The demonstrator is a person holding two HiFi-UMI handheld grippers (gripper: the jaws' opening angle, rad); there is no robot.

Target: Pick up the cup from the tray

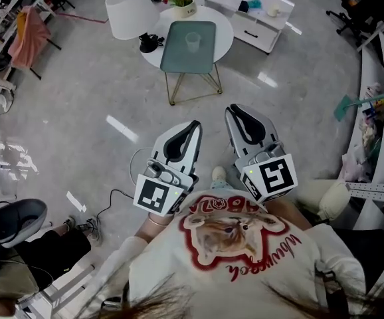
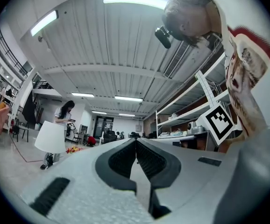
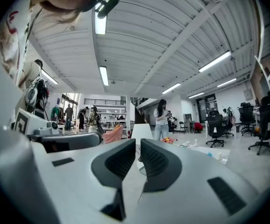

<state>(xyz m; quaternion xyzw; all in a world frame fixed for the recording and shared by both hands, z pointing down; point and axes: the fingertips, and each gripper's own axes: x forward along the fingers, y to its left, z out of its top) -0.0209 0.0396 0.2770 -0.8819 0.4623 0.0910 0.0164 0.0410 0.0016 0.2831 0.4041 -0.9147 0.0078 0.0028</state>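
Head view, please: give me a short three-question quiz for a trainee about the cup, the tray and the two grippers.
1. Multiple choice: the cup stands on A) the floor, B) the tray, C) the white cabinet.
2. True or false: the right gripper is holding the cup.
3. Fill in: the tray lies on a round white ____.

Key:
1. B.
2. False. Its fingers are shut on nothing, as are those of the left gripper, and both are far from the cup.
3. Table.
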